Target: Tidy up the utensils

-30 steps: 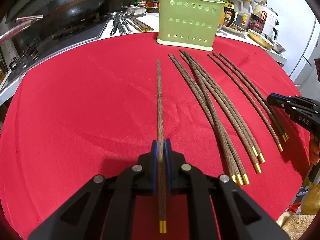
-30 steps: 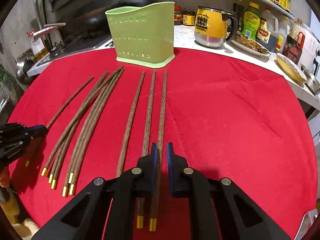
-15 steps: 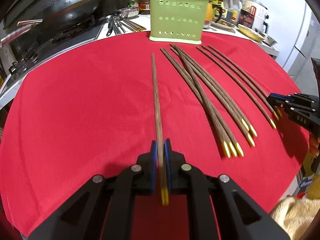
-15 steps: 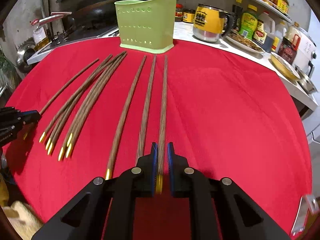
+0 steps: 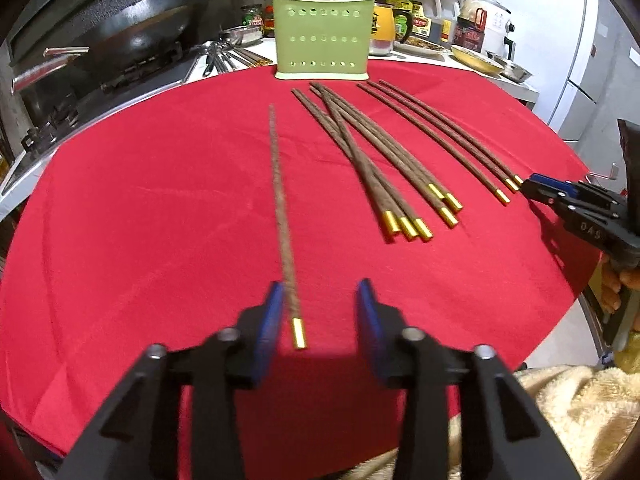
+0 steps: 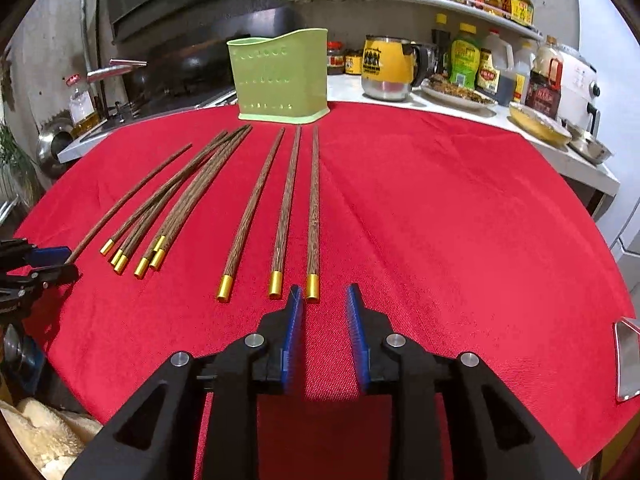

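Currently red worktop (image 6: pixel 460 208) carries 9 chopsticks short of green holder (image 6: pixel 280 80); left gripper (image 5: pixel 318 308) opening, lone chopstick (image 5: pixel 282 216) loose between jaws; right gripper (image 6: pixel 324 304) opening, empty; risk: round sticks roll, misaligning the row

We see two black handheld grippers with blue pads, both angled downward. Our left gripper (image 5: pixel 320 312) has its jaws opening, the pads clear of anything (a gap shows on both inner faces). Our right gripper (image 6: pixel 323 312) is opening too, its jaws narrower apart, nothing pressed between them. At the left view's right edge, fingers (image 5: pixel 624 280) wrap the right gripper's handle.
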### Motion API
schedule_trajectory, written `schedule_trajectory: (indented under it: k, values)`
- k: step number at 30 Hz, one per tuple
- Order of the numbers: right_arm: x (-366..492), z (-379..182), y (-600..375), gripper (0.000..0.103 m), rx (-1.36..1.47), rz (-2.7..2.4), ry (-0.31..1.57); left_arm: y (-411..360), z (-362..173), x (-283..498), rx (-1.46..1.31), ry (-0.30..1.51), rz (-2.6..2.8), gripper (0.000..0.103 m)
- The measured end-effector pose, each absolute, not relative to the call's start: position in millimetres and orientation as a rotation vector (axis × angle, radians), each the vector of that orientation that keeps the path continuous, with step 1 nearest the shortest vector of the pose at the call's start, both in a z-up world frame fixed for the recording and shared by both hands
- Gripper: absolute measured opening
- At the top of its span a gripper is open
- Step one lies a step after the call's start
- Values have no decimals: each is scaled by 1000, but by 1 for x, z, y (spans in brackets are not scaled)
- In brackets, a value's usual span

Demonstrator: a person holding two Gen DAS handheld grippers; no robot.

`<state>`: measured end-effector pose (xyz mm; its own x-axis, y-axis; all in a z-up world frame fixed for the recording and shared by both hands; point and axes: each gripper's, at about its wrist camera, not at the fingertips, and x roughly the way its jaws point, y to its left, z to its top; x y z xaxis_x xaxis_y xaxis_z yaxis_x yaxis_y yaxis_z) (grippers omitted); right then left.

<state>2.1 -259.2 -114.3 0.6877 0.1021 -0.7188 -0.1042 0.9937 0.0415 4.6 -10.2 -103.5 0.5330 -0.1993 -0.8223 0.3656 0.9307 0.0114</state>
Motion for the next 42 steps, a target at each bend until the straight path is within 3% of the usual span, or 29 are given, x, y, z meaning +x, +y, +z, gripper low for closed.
schedule_trajectory:
  k: [11, 12, 14, 16, 25, 27, 29, 30, 35, 42]
  values:
    - [1, -114, -253, 25, -48, 121, 786, -8, -104, -1, 161, 947, -311, 41]
    - [1, -115, -253, 25, -48, 122, 786, -9, -104, -1, 170, 946, -300, 39]
    - [2, -114, -251, 25, -54, 125, 781, -9, -104, -2, 187, 946, -261, 22]
    - [3, -114, -251, 24, -56, 126, 778, -5, -103, -2, 174, 962, -243, 18]
    - [11, -117, -250, 24, -44, 136, 755, -6, -105, -1, 173, 935, -221, 17]
    - [14, -117, -250, 19, -32, 147, 759, -5, -106, 0, 166, 915, -230, 16]
    - [15, -117, -249, 17, -40, 147, 764, -3, -107, 4, 161, 885, -228, 7]
    - [16, -116, -248, 8, -43, 144, 768, 0, -107, 5, 144, 880, -234, 7]
    - [16, -116, -246, 7, -39, 116, 772, 9, -105, 13, 53, 878, -260, 7]
    - [0, -68, -253, 7, -14, 117, 656, 18, -53, 9, 24, 705, -251, 7]
